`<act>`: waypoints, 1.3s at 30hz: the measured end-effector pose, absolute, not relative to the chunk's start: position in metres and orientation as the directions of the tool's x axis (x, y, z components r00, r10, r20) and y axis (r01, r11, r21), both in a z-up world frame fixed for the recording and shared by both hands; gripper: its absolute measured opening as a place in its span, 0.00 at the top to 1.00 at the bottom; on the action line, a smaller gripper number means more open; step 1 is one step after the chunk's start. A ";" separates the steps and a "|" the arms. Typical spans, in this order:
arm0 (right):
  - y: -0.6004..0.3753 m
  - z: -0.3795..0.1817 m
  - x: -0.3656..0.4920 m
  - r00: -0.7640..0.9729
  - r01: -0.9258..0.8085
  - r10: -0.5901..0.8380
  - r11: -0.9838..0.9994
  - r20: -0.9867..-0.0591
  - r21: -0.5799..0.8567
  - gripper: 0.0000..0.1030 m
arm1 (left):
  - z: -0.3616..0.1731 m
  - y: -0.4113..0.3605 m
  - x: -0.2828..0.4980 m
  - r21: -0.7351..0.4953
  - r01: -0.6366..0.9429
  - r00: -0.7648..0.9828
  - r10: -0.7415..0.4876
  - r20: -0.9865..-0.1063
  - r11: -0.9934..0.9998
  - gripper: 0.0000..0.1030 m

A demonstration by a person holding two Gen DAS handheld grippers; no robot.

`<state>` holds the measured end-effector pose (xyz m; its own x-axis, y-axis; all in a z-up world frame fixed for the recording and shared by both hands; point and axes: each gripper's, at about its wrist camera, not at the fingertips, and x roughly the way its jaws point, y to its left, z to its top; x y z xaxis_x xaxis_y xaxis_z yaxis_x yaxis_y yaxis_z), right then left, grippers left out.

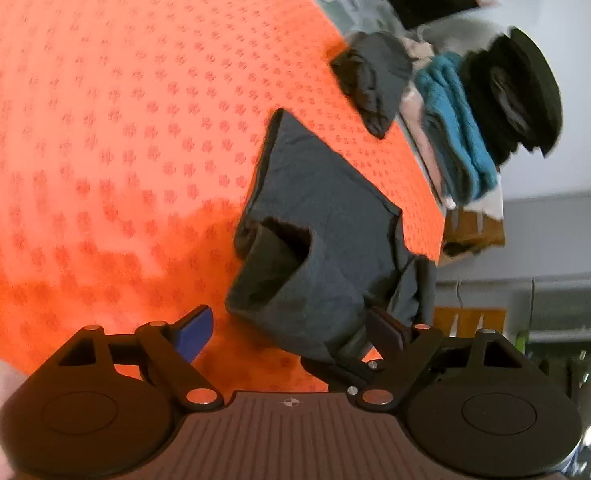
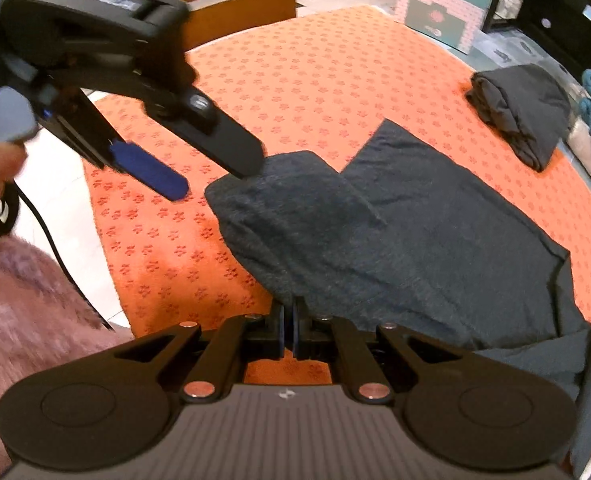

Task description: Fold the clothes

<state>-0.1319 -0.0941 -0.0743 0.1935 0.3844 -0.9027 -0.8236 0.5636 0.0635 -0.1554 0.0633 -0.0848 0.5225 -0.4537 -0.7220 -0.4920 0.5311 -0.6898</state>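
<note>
Orange cloth point(image 2: 315, 80) — right tool point(image 2: 289, 320) pinching grey garment point(image 2: 435, 240)

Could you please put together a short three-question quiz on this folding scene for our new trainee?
1. True or false: the left gripper is clamped on the dark grey garment.
2. Which gripper is pinching the garment's near edge?
3. The orange cloth has a print of: A) stripes, B) small paw-like marks, C) checks?

Key: 1. False, its fingers stand apart and grip nothing. 2. The right gripper, closed on the edge. 3. B.
</note>
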 end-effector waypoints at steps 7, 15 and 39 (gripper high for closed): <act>-0.107 -0.063 -0.130 0.102 -0.887 0.441 0.445 -0.892 0.119 0.95 | -0.116 0.031 -0.158 -0.693 -0.588 0.522 -0.457 -0.720 0.417 0.48; -0.124 -0.049 -0.106 -0.091 -0.966 0.455 0.177 -0.886 0.190 0.87 | -0.103 0.019 -0.173 -0.661 -0.584 0.555 -0.362 -0.749 0.472 0.94; -0.059 -0.124 0.074 0.064 -0.998 0.433 0.047 -0.899 -0.049 0.36 | -0.103 0.003 -0.183 -0.559 -0.633 0.512 -0.252 -0.821 0.535 0.94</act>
<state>0.0743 -0.0589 -0.1245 0.0643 0.4330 -0.8991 -0.9977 0.0467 -0.0489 -0.1827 0.0026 -0.1026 0.5120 -0.2522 -0.8212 -0.6334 0.5348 -0.5592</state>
